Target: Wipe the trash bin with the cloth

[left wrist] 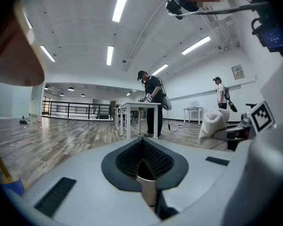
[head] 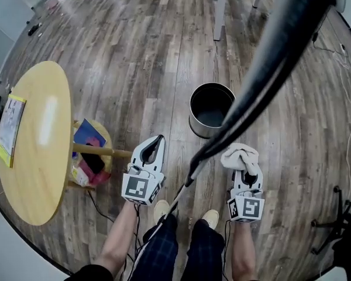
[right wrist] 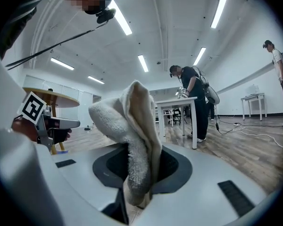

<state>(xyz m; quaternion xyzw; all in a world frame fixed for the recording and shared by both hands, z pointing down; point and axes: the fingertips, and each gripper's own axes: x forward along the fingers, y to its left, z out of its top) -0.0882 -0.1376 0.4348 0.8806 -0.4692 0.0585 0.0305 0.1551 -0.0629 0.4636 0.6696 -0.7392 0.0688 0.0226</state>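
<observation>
The right gripper [right wrist: 142, 171] has its jaws squeezed on the white cloth [right wrist: 132, 126], which sticks up out of them in a soft lump. The left gripper [left wrist: 144, 161] has its jaws pressed together, and they seem to hold nothing. The trash bin [head: 210, 110] stands on the wood floor [head: 134, 69] just past both grippers, nearer the right one, well apart from the round table [head: 38, 139] and its right edge.

Trash bin [head: 211, 110] on floor ahead, left claw [head: 155, 147] nearer, leftward, cloth [head: 240, 156] in right claw [head: 244, 170], table [head: 38, 139] far left.
</observation>
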